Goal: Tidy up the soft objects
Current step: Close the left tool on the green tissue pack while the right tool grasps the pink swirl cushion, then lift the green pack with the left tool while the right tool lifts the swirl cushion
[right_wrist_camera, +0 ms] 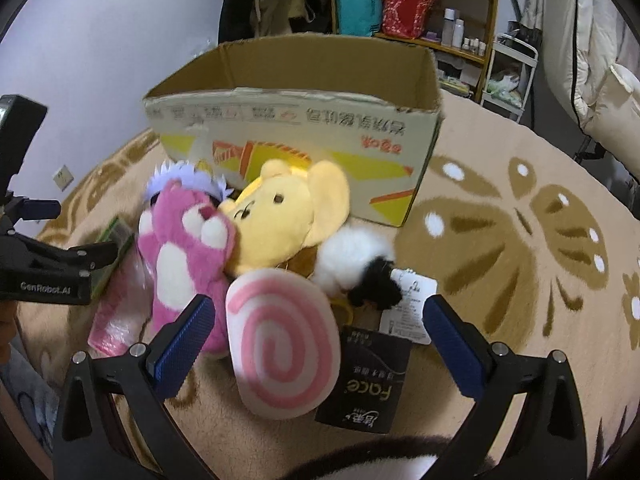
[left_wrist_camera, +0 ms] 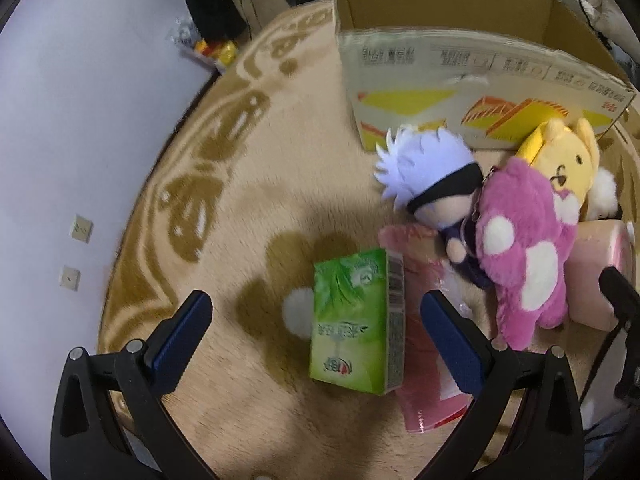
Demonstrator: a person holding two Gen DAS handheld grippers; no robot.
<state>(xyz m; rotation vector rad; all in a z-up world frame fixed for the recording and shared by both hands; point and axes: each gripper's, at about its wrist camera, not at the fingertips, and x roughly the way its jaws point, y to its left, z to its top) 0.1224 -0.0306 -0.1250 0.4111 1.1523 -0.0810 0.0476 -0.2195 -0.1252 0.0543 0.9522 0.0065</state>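
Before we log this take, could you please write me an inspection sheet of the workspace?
Surface: beige patterned rug.
Job's things: open cardboard box, nothing seen inside; pink bear plush, yellow bear plush, white-haired doll, swirl cushion, black-and-white plush, green tissue pack, pink pack, black pack.
Clutter: paper tag.
Grippers: left tongs open around the green pack; right tongs open over the cushion.
Cables: nothing seen.
Surroundings: wooden shelf, hanging clothes.

Five plush toys (right_wrist_camera: 188, 248), three tissue packs (left_wrist_camera: 356, 324), one swirl cushion (right_wrist_camera: 284, 344), one cardboard box (right_wrist_camera: 296, 128).
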